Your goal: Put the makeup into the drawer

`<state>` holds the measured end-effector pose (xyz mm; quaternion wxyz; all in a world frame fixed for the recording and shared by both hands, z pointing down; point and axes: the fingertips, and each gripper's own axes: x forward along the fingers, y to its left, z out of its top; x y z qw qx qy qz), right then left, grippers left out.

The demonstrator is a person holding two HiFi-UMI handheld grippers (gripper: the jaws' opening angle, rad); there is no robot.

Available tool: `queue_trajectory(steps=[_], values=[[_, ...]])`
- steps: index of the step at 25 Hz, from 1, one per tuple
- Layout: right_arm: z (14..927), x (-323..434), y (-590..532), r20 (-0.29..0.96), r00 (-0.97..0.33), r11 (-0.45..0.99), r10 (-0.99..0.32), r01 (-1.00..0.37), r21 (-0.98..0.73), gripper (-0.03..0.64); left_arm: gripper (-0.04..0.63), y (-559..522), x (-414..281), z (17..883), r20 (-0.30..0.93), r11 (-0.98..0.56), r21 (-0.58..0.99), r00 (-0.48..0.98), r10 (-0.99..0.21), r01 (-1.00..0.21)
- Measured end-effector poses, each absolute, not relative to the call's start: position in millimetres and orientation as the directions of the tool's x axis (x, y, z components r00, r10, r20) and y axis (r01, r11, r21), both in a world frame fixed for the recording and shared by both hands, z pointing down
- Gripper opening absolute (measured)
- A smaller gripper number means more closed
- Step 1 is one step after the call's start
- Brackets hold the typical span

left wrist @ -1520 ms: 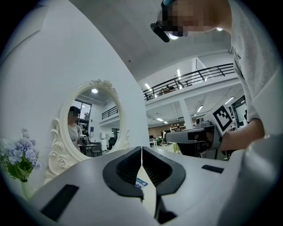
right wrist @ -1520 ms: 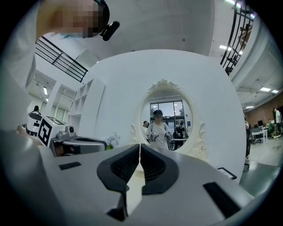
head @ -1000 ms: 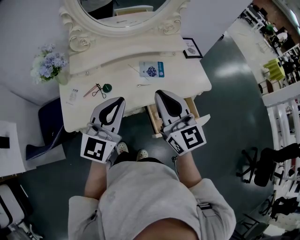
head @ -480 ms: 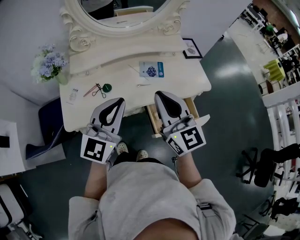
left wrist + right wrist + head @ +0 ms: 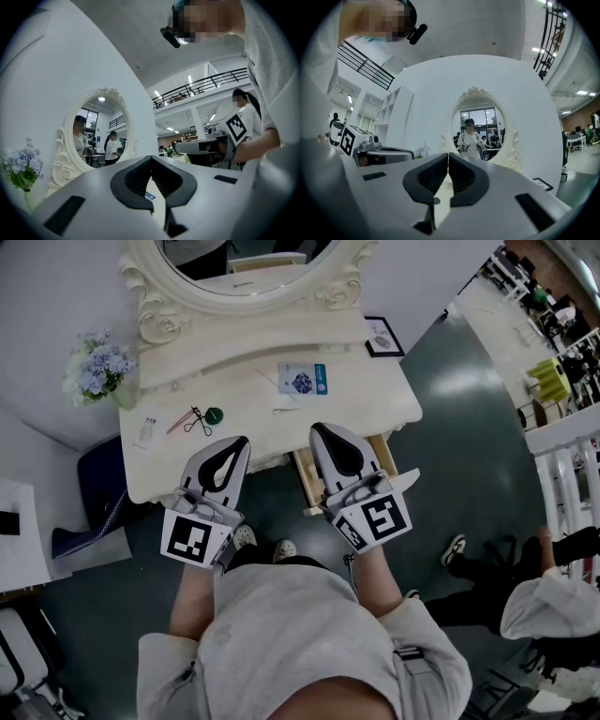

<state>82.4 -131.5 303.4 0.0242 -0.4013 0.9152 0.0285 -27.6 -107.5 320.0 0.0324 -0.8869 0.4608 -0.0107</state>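
Observation:
The makeup lies on the cream dressing table [image 5: 375,395]: a blue and white sheet-mask packet [image 5: 303,379], an eyelash curler [image 5: 195,421], a green round pot [image 5: 215,414], a pink pencil [image 5: 175,424] and a thin hairpin [image 5: 286,410]. The drawer [image 5: 305,482] stands pulled out at the table's front right, mostly hidden under my right gripper [image 5: 319,427]. My left gripper [image 5: 243,440] hovers over the table's front edge, near the curler. Both grippers are shut and hold nothing: the left gripper [image 5: 151,158] and the right gripper [image 5: 448,154] show their pads meeting.
An oval mirror [image 5: 248,268] in a carved frame backs the table. A vase of pale blue flowers [image 5: 97,367] stands at the left corner, a small picture frame [image 5: 382,336] at the right. A white card [image 5: 143,432] lies at the left. A person [image 5: 539,601] is on the floor at right.
Both grippers have stayed where they were. A person in a white top has come into the lower right of the head view.

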Motion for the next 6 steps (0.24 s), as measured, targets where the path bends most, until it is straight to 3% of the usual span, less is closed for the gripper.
queue_trajectory(steps=[6], values=[[303.0, 81.0, -131.7, -0.066, -0.679, 0.679, -0.731, -0.733, 0.031, 0.020, 0.012, -107.7, -26.8, 320.0, -0.006, -0.575, -0.067, 0.576, -0.817, -0.816]])
